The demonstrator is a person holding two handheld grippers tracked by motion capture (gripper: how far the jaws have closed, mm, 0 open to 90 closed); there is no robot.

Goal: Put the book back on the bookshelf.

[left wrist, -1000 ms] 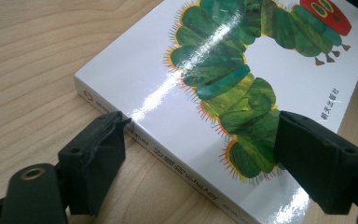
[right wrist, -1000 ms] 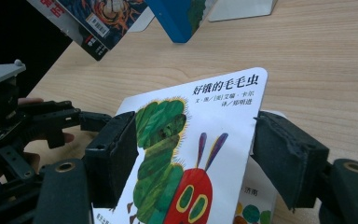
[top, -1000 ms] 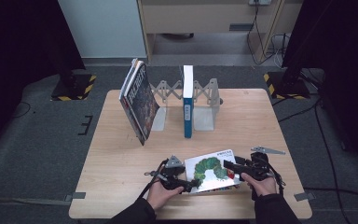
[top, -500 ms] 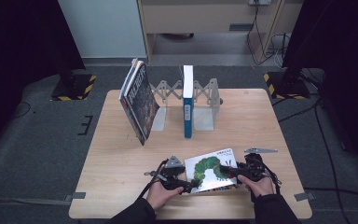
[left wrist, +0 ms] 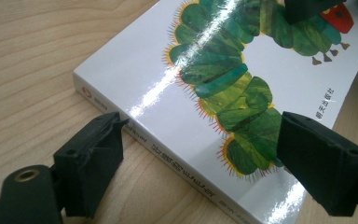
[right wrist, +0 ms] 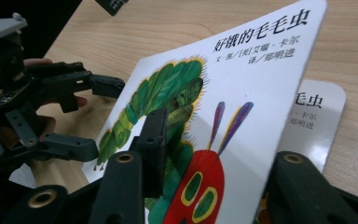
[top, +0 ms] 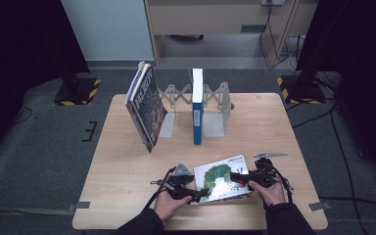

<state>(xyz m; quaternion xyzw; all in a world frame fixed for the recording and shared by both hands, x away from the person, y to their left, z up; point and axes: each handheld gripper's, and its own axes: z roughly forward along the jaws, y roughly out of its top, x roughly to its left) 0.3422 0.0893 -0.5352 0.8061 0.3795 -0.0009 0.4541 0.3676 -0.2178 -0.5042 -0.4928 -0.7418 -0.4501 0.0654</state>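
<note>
My right hand-held gripper (top: pixel 239 178) has just squeezed shut on the lifted cover of the caterpillar book (top: pixel 220 177) at the near edge of the counter (top: pixel 127 196), my left hand-held gripper (top: pixel 196 196) waits wide open at its spine, and farther back more books (top: pixel 147 110) stand up.

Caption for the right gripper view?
Right gripper shut on the lifted front cover of the caterpillar book, left gripper open beyond it.

Person w/ dark sleeves (top: pixel 286 219). Black two-jaw left gripper (top: pixel 194 196) & right gripper (top: pixel 239 177), grey triangular top plates, brass-ringed screw holes, black cables.
</note>
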